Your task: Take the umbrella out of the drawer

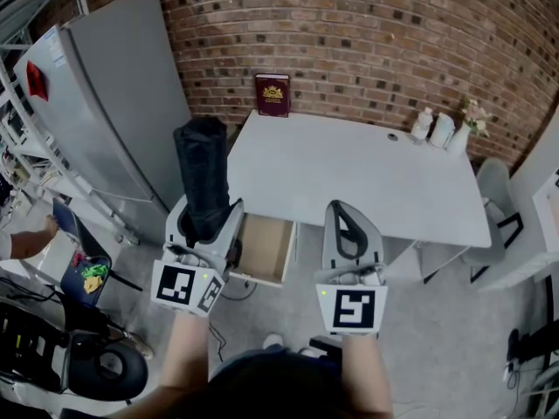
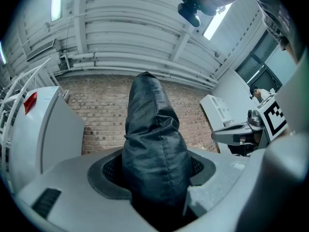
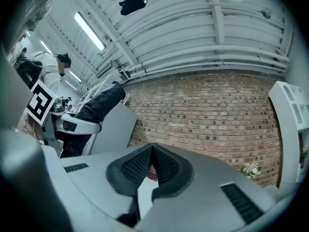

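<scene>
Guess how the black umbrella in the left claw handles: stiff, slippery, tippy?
Probably stiff: the umbrella sticks straight out of the left claw without drooping. Its wrinkled sleeve looks loose and smooth, so it may slip or bunch where it's clamped. Most of its length extends beyond the grip, so it could lever sideways if swung.

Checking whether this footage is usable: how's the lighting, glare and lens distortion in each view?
Head view: even light, no glare, brick wall bowed by the lens. Left gripper view: strong fisheye, dark corners, umbrella dark but sharp, ceiling light blown out. Right gripper view: same fisheye, light strip bright, brick wall crisp.
</scene>
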{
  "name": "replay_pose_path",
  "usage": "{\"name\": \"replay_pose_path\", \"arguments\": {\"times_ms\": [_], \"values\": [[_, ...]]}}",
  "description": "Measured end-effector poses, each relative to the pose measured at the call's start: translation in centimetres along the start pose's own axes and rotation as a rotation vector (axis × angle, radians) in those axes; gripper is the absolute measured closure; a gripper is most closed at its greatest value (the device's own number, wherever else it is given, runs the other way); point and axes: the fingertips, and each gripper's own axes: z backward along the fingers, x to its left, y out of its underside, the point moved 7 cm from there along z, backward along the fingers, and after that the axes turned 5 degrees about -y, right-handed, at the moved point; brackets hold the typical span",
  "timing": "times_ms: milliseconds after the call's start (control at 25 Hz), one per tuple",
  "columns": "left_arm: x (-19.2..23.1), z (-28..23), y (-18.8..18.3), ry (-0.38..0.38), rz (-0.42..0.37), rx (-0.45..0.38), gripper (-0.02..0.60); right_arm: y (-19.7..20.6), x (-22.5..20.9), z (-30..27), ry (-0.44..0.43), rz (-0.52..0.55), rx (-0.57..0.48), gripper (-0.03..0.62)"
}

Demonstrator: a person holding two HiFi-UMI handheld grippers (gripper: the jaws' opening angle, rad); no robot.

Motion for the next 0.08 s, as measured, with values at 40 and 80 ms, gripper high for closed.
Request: {"name": "replay_pose_path", "arguments": {"times_ms": [40, 80], "values": [[0.00, 0.01, 0.03, -0.001, 0.001, 0.001, 0.310, 0.05, 0.03, 0.05, 0.001, 0.002, 0.000, 0.603], [0.01, 0.01, 0.06, -0.003, 0.002, 0.001, 0.309, 0.09, 0.07, 0.09, 0.002, 0.004, 0.000, 0.603]]}}
